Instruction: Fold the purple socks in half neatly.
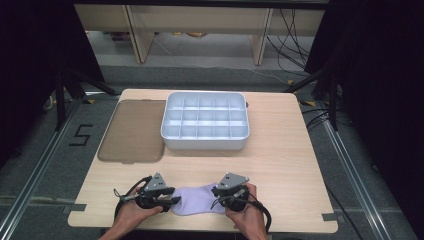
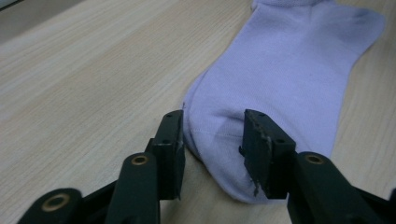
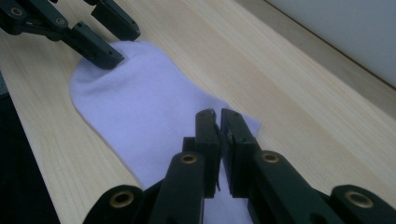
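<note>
High view shows us the lavender sock (image 1: 197, 199) flat at the counter's (image 1: 280, 165) near edge; our left gripper's (image 2: 212, 140) fingers spread astride its toe, our right gripper's (image 3: 217, 122) fingers pinching its cuff. Floor tape (image 1: 81, 135) reads "5".

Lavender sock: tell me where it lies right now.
In the high view the lavender sock lies flat at the table's near edge, between the left gripper and right gripper, in front of the white divided tray.

Beyond the grippers, past the table's (image 1: 280, 150) far edge, grey floor (image 1: 210, 75) runs to pale wooden furniture legs (image 1: 137, 35), cables (image 1: 295, 40) and black curtains (image 1: 380, 100).
</note>
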`<action>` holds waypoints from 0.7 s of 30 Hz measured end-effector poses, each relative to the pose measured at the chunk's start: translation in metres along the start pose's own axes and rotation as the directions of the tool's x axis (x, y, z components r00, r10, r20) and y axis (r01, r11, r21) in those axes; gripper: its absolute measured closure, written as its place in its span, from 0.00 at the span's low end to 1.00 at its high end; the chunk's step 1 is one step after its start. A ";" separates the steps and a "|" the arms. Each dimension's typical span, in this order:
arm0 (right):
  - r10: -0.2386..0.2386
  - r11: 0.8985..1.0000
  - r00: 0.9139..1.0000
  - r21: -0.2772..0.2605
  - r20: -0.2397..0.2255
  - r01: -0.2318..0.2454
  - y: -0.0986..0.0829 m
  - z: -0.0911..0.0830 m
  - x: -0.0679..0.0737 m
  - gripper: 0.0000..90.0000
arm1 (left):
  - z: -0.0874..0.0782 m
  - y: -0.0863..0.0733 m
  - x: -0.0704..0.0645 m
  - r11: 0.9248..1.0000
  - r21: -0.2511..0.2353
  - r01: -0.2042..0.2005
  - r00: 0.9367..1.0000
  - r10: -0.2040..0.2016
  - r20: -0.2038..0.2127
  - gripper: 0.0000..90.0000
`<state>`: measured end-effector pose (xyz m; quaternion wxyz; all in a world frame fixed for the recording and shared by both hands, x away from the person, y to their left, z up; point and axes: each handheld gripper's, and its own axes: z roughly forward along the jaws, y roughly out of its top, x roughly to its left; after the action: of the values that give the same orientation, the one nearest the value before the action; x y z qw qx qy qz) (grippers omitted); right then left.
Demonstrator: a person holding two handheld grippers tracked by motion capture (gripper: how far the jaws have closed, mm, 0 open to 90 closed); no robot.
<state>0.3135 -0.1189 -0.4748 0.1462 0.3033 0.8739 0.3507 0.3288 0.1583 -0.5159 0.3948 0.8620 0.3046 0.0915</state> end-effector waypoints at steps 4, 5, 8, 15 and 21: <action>0.005 1.000 1.000 0.003 -0.006 -0.005 -0.001 0.001 0.001 0.95 | 0.002 0.000 0.000 0.999 -0.016 0.038 0.999 -0.037 0.022 0.73; 0.007 1.000 1.000 0.001 -0.005 -0.007 -0.001 0.002 0.001 0.95 | 0.002 0.000 0.000 0.999 -0.017 0.052 0.998 -0.051 0.026 0.76; 0.003 1.000 1.000 0.013 -0.015 -0.003 -0.001 0.003 0.002 0.95 | 0.002 0.000 0.000 0.999 -0.005 0.049 0.998 -0.049 0.038 0.87; -0.015 1.000 1.000 0.008 -0.019 0.015 -0.001 0.007 0.006 0.95 | -0.003 0.003 -0.002 0.998 -0.047 0.043 0.998 -0.040 0.056 0.92; -0.049 0.998 0.998 0.035 -0.049 0.051 -0.002 0.015 0.010 0.96 | -0.010 0.006 0.000 0.996 -0.069 0.047 0.996 -0.041 0.081 0.93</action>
<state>0.3119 -0.1061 -0.4872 0.1282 0.2754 0.8906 0.3385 0.3276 0.1616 -0.5047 0.4390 0.8434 0.3041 0.0593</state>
